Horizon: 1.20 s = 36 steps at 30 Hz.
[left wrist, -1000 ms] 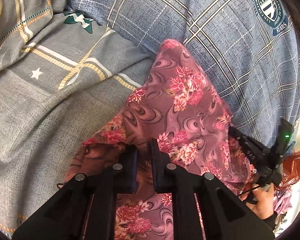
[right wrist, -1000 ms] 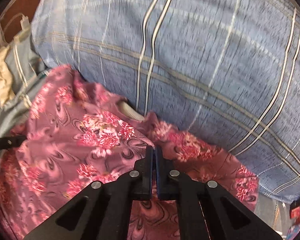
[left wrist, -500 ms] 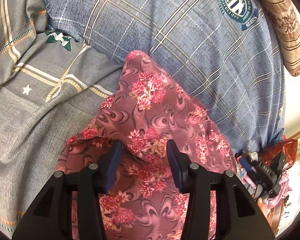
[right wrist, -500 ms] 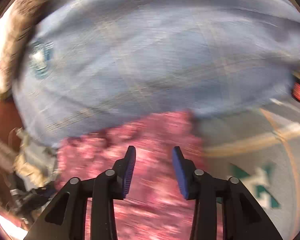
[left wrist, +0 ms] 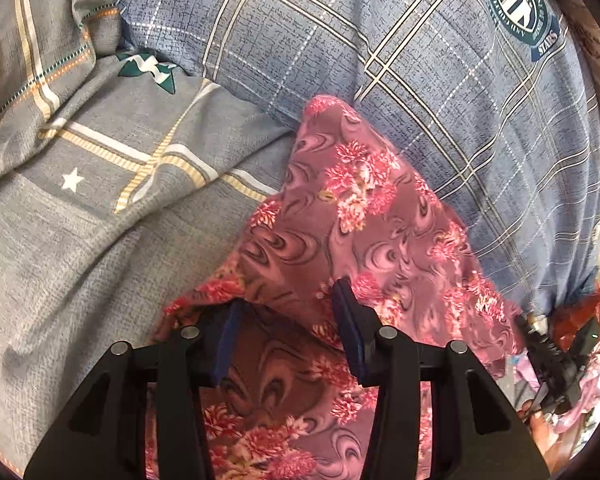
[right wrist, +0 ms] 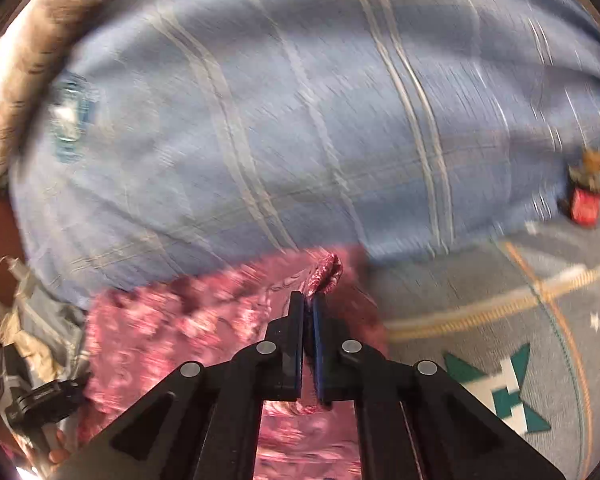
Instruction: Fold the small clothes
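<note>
A mauve garment with pink flowers (left wrist: 360, 216) lies crumpled on the bed, its far tip against a blue plaid pillow. My left gripper (left wrist: 286, 320) hovers open over the garment's near fold; the cloth lies below the pads (left wrist: 350, 320) and is not pinched. In the right wrist view the same garment (right wrist: 172, 320) is blurred. My right gripper (right wrist: 309, 300) is shut on a bunched edge of it, and a tuft of cloth (right wrist: 326, 274) pokes out past the tips. The right gripper (left wrist: 560, 360) also shows at the lower right of the left wrist view.
A big blue plaid pillow (left wrist: 380, 60) with a round badge fills the back. A grey bedsheet (left wrist: 80, 240) with yellow stripes and a star spreads to the left. A red bag (left wrist: 580, 320) lies at the right edge. The left gripper's body (right wrist: 40, 400) shows low on the left.
My left gripper opened and let go of the cloth. The right gripper opened, swung across to another edge of the garment while rolling, and shut on it.
</note>
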Tool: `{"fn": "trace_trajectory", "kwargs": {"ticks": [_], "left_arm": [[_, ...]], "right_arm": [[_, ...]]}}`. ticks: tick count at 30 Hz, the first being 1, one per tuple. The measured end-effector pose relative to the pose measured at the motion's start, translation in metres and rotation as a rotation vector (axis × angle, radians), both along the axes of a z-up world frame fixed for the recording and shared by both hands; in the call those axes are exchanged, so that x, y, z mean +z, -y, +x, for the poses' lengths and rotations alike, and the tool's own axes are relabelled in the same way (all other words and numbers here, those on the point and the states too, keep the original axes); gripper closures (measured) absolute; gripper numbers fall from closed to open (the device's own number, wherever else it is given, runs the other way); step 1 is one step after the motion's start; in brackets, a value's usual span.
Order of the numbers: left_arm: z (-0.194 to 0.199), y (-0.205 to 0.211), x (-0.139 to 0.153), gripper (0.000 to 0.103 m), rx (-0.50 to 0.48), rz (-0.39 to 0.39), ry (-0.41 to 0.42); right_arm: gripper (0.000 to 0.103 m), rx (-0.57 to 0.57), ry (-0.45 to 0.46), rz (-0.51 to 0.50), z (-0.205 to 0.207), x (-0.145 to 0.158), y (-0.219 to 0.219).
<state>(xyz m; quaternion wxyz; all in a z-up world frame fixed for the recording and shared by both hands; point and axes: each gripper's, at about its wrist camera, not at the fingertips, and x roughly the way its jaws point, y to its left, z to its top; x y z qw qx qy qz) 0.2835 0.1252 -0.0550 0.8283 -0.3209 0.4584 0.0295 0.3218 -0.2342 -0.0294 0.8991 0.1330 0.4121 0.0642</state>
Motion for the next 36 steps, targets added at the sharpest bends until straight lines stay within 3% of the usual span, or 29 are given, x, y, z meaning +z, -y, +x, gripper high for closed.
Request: {"fn": "trace_trajectory", "kwargs": {"ticks": [3,5,9,13,14,18,22,27,31,36], "left_arm": [[-0.001,0.0,0.0,0.063,-0.004,0.002,-0.001],[-0.004,-0.002,0.003,0.063,-0.022,-0.019,-0.007],[-0.017,-0.008,0.016,0.062,-0.069,-0.095,-0.016],[-0.056,-0.011,0.04,0.049,-0.145,-0.095,-0.032],[-0.073,-0.012,0.045,0.049,-0.181,-0.065,-0.061],[-0.127,-0.013,0.046,0.046,-0.256,-0.005,-0.142],[-0.177,-0.009,0.037,0.045,-0.292,-0.034,-0.198],[-0.217,0.003,0.015,0.045,-0.317,-0.097,-0.265],[-0.24,0.013,-0.002,0.045,-0.325,-0.079,-0.329],[-0.25,0.015,-0.001,0.045,-0.322,-0.036,-0.313]], "right_arm": [[0.099,-0.028,-0.146,-0.027,0.003,-0.037,0.013],[0.094,-0.041,-0.127,0.021,-0.007,-0.04,0.017],[0.091,-0.043,-0.084,0.127,-0.047,-0.012,0.031],[0.065,0.01,-0.059,0.175,-0.115,0.012,0.046],[0.063,0.021,-0.058,0.178,-0.132,0.015,0.048],[0.063,0.038,-0.083,0.161,-0.201,0.007,0.069],[0.061,-0.005,-0.128,0.11,-0.256,-0.015,0.092],[0.055,-0.069,-0.145,0.149,-0.295,-0.029,0.118],[0.052,-0.078,-0.17,0.114,-0.311,-0.039,0.124],[0.05,-0.064,-0.196,0.131,-0.319,-0.054,0.12]]}}
